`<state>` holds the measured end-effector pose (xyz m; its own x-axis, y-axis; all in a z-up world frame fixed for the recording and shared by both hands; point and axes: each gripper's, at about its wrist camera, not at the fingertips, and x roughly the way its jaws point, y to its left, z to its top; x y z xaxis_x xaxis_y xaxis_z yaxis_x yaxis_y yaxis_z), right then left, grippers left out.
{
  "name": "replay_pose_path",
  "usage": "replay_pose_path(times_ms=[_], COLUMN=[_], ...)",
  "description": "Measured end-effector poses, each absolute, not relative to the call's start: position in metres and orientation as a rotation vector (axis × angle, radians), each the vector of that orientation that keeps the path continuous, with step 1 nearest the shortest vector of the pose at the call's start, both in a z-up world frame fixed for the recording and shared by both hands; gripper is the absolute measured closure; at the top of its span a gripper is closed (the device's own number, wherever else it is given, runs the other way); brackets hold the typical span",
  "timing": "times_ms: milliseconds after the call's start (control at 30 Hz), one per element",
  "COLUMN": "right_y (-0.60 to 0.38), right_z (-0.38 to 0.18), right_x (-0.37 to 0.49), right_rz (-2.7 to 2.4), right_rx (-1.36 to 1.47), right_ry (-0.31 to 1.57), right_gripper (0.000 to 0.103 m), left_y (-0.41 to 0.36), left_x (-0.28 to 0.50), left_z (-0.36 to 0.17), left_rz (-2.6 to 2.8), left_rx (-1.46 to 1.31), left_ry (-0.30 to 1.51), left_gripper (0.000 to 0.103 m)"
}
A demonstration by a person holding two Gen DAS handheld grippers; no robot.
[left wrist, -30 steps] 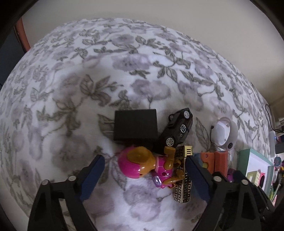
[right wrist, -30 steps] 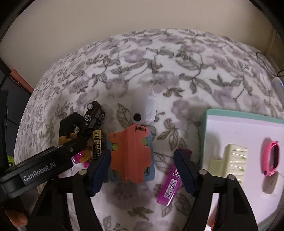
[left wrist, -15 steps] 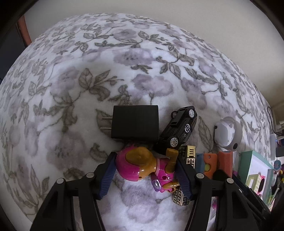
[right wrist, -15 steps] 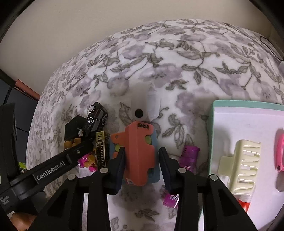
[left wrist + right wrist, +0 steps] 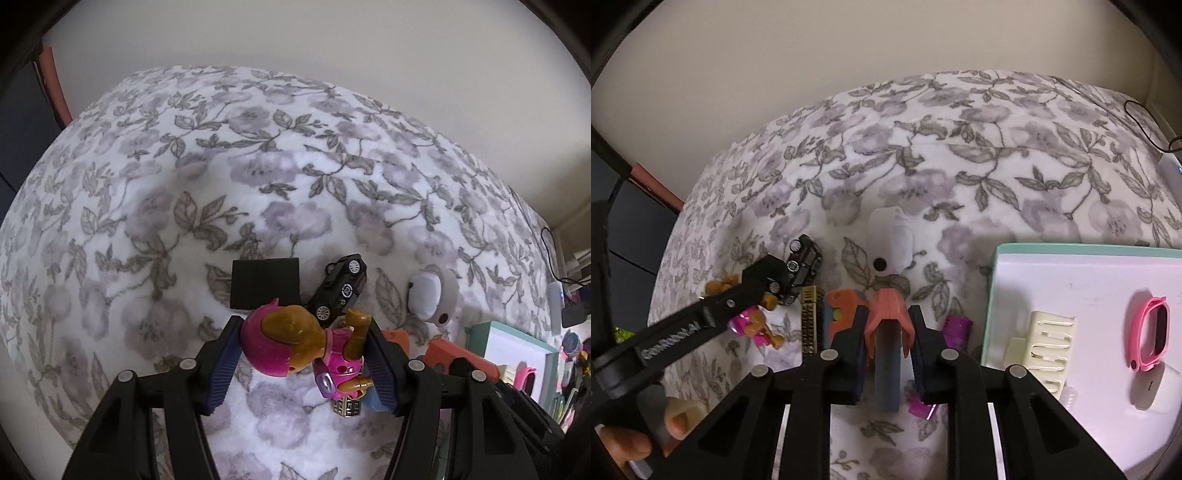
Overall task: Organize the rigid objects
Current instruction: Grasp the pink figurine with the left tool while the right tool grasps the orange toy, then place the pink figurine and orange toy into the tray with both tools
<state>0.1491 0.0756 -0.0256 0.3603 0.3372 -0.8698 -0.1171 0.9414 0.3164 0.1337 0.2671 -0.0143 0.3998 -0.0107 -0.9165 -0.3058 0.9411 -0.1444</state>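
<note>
My left gripper is shut on a pink and tan toy figure, lifted slightly off the floral blanket. Beyond it lie a black charger block and a black toy car. My right gripper is shut on an orange and blue toy piece, tilted up on edge. The left gripper's arm and the figure appear at the left of the right wrist view. A white tray with a teal rim lies to the right.
A gold patterned lighter, a white round device and a purple tube lie near the grippers. The tray holds a cream hair clip and a pink band. A person's hand holds the left gripper. Cables lie far right.
Both grippers went from open to shut. The left closed on the toy figure and raised it; the right closed on the orange and blue piece and tipped it up.
</note>
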Motion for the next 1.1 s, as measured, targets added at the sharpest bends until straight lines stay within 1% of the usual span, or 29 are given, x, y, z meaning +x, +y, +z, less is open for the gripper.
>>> replay_pose_path(times_ms=[167,333,433,600,700,867,1100], right_y=[0.078,0.089,0.092,0.097,0.095,0.075,0.024], right_z=[-0.035,-0.055,-0.065,-0.065,-0.053,-0.015,0.012], right_x=[0.146,0.145,0.145,0.141,0.14,0.14,0.139], right_rz=[0.304,0.296,0.294,0.29,0.297,0.3,0.226], right_rx=[0.184,0.14,0.134,0.085,0.09,0.146,0.247], right_ry=[1.214,1.275,1.291,1.284,1.26,1.178,1.118], right_gripper=[0.081,0.081,0.081,0.082,0.082,0.082,0.082], left_y=[0.265,0.266,0.267,0.267,0.267,0.255,0.207], left_x=[0.133,0.133,0.133,0.134,0.134,0.132,0.134], left_z=[-0.022,-0.028,-0.028,-0.031,-0.025,0.006,0.031], left_rz=[0.198,0.203,0.203,0.205,0.204,0.156,0.056], left_rx=[-0.303,-0.311,-0.314,-0.314,-0.325,-0.329,-0.279], left_ry=[1.179,1.191,1.189,1.201,1.188,1.104,1.048], left_gripper=[0.036,0.037,0.037,0.037,0.037,0.037,0.037])
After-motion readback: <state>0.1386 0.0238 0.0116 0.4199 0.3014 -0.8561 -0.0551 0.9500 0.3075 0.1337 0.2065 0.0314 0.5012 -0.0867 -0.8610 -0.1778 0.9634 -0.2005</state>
